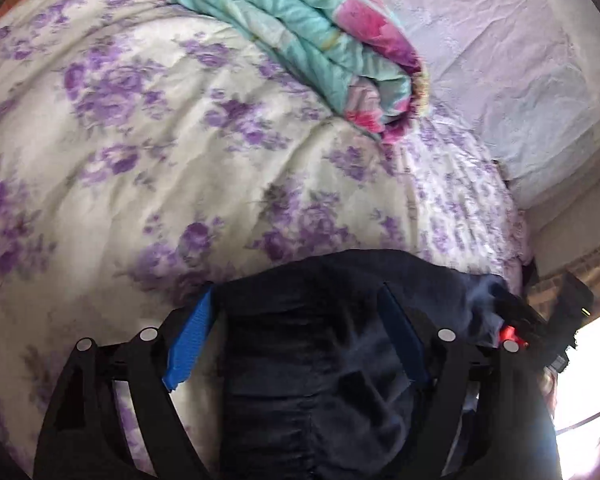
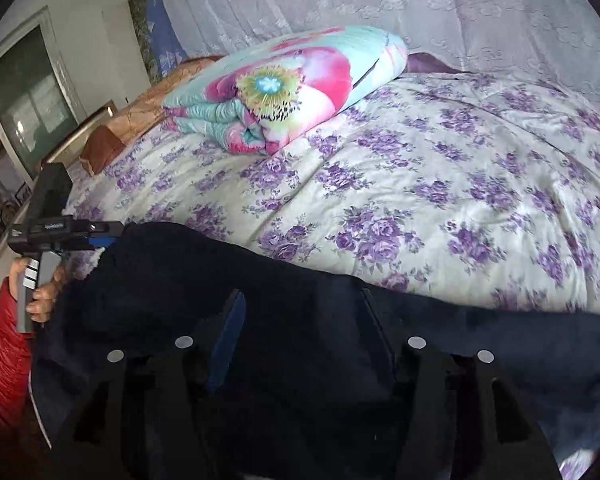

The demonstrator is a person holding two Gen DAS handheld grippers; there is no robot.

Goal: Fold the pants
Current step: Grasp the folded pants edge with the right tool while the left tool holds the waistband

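Note:
Dark navy pants (image 1: 320, 360) lie on the near edge of a bed with a purple-flowered cover (image 1: 140, 140). My left gripper (image 1: 296, 292) stands open over them. The cloth fills the gap between its blue pads (image 1: 188, 344), but the pads do not pinch it. In the right wrist view the pants (image 2: 180, 272) stretch across the bed's front edge. My right gripper (image 2: 302, 294) hangs over them with its jaws apart, and I see no cloth pinched. At the left, a hand in a red sleeve holds my left gripper (image 2: 104, 236) at the pants' end.
A folded turquoise and pink quilt (image 2: 284, 92) lies further back on the bed cover (image 2: 460, 184). Behind it hangs a pale lace cloth (image 2: 380, 8). A window (image 2: 28, 92) and a wall are to the left. A black housing (image 1: 572, 300) shows at the right edge of the left wrist view.

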